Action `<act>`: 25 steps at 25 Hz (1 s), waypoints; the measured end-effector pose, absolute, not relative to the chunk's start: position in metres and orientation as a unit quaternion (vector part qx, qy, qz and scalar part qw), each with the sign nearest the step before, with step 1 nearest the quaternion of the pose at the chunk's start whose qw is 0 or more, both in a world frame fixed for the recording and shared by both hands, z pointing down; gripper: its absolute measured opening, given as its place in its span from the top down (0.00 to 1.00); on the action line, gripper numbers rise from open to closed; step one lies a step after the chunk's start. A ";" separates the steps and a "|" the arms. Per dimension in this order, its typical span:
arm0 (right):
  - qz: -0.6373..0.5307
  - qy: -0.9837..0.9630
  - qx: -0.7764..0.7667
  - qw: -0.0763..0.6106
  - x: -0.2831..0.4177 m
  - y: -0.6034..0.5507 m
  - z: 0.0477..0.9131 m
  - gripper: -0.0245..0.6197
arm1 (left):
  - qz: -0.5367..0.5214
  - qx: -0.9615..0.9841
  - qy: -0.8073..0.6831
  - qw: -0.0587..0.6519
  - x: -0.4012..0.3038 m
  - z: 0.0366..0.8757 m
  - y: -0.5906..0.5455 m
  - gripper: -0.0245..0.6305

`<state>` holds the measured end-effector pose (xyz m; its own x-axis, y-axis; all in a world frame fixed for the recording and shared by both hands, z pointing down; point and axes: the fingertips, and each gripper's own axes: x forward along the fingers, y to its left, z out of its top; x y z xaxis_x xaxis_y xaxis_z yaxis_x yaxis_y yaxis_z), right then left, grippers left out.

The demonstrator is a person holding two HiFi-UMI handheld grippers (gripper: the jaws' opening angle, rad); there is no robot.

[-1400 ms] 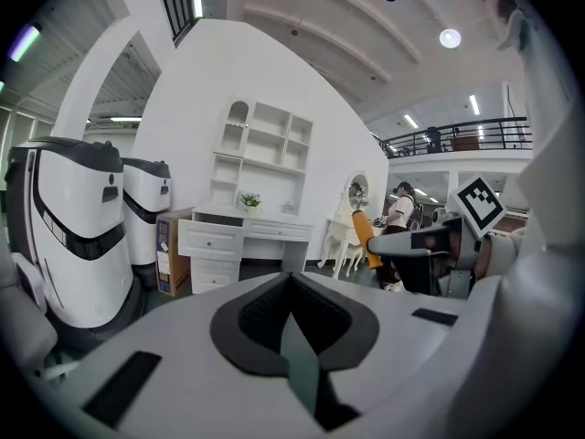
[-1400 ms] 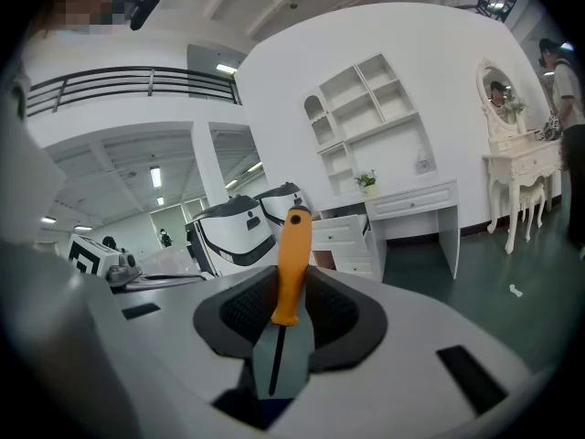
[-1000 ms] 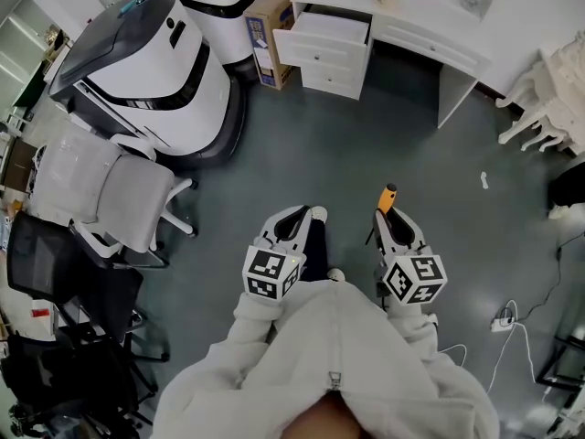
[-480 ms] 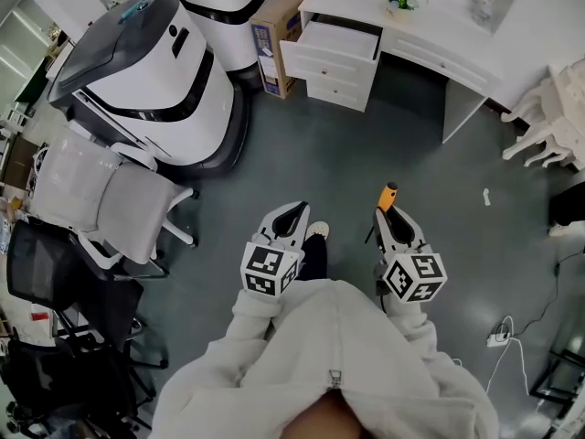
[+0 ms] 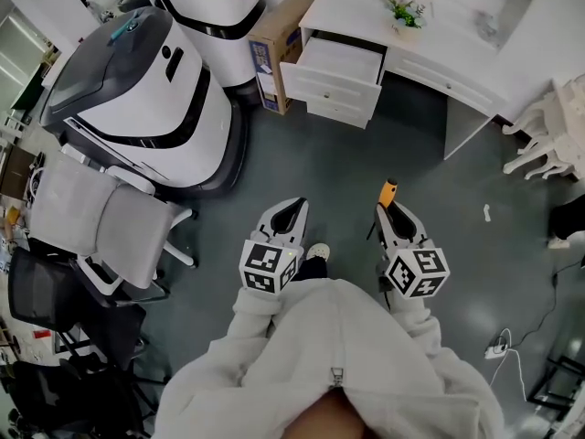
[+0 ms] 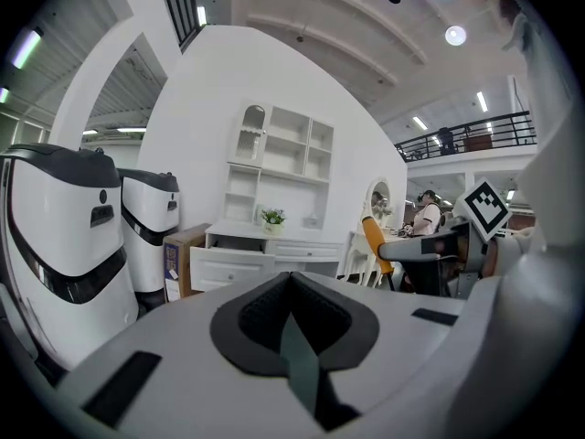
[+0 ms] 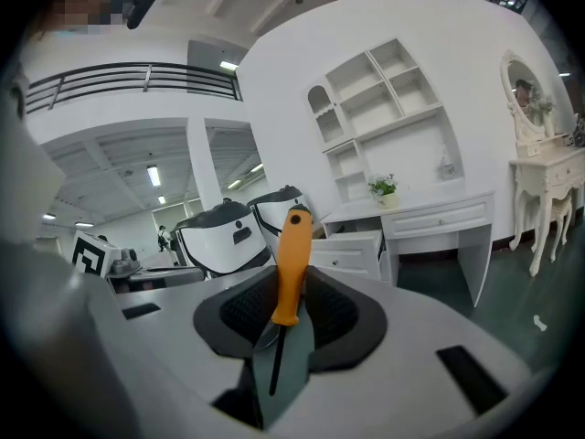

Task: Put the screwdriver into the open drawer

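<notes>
While the screwdriver [image 7: 291,265] sits clamped in my right gripper [image 5: 391,216], I see its orange handle sticking out past the jaw tips and its dark shaft running back between the pads. From the head view the handle points toward the desk [image 5: 430,42]. The open drawer [image 5: 340,62] is well apart from it, further ahead and slightly left, pulled out from the desk's left end over the grey floor [image 5: 366,163]. My left gripper [image 5: 291,212] hangs level with the right one, just beside it, its jaws pressed together. A box [image 5: 274,44] stands against the drawer unit, with two white machines [image 5: 155,90] beyond it.
</notes>
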<state>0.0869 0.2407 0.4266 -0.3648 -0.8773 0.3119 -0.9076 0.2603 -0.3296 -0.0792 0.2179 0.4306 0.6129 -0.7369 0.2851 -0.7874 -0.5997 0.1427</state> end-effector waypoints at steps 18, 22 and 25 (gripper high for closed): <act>0.237 -0.769 0.592 0.033 0.086 0.133 0.437 0.79 | 0.102 0.905 -0.393 0.130 -0.079 0.441 0.093 0.94; 0.242 -0.766 0.594 0.033 0.087 0.123 0.438 0.79 | 0.107 0.906 -0.389 0.132 -0.078 0.443 0.087 0.94; 0.241 -0.768 0.593 0.032 0.085 0.116 0.437 0.79 | 0.107 0.904 -0.392 0.132 -0.082 0.443 0.082 0.94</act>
<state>0.0853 0.1157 0.4366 -0.2945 -0.8951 0.3347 -0.9259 0.1806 -0.3318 -0.0817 0.0822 0.4433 0.6703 -0.6797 0.2977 -0.7365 -0.6584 0.1550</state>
